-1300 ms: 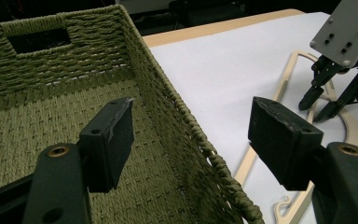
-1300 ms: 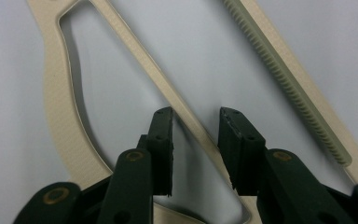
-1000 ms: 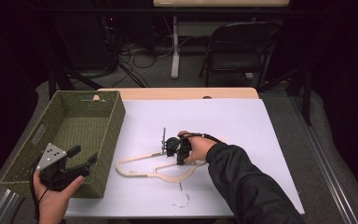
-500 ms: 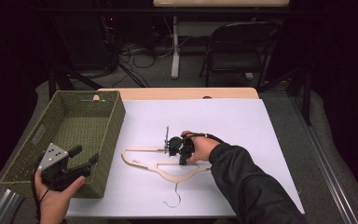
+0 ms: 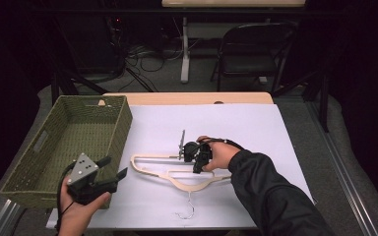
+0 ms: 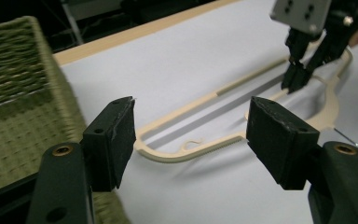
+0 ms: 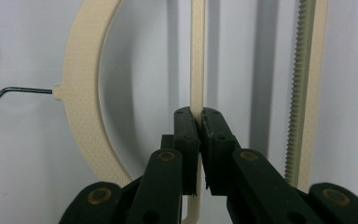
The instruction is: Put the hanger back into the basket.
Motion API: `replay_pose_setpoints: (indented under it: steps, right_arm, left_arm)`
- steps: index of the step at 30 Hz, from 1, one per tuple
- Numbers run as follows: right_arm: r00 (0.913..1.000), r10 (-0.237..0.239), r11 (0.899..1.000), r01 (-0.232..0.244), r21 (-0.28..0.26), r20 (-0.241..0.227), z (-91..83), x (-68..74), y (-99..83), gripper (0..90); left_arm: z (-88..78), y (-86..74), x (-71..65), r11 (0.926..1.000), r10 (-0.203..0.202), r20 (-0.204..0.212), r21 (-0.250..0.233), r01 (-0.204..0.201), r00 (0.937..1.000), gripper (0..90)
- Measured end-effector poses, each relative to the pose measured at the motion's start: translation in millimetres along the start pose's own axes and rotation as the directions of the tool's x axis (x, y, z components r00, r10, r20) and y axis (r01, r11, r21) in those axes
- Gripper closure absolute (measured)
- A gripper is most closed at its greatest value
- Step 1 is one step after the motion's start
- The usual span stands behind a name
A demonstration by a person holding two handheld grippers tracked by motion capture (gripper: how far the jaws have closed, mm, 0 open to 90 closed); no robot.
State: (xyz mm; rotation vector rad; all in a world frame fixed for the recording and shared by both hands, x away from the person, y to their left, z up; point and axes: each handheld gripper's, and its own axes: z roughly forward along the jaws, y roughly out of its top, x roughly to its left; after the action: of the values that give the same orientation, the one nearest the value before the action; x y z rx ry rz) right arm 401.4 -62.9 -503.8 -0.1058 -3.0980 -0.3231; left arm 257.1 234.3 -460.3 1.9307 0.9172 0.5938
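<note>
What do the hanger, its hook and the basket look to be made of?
Hanger: probably moulded plastic, cream, matte; one bar has a fine toothed edge.
Hook: thin bent metal wire, grey, slight sheen.
Basket: olive-green woven fibre or cord, matte; regular weave with a cut-out handle, exact fibre unclear.

A right gripper (image 5: 195,158) clamps a cream plastic clothes hanger (image 5: 177,173) on a white table (image 5: 236,123). The left gripper (image 5: 112,173), jaws apart, hovers beside a green woven basket (image 5: 69,137).
</note>
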Motion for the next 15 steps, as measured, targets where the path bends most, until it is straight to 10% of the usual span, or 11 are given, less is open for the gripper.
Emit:
replay_pose_setpoints:
  steps: [15]
  right_arm:
    - [0.9996, 0.018, 1.000, -0.018, -0.021, -0.020, -20.4, 11.1, -7.8, 85.5]
  left_arm:
    - [53.0, -17.8, -39.9, 0.9972, 0.072, 0.105, 0.011, -0.074, 0.9918, 28.0]
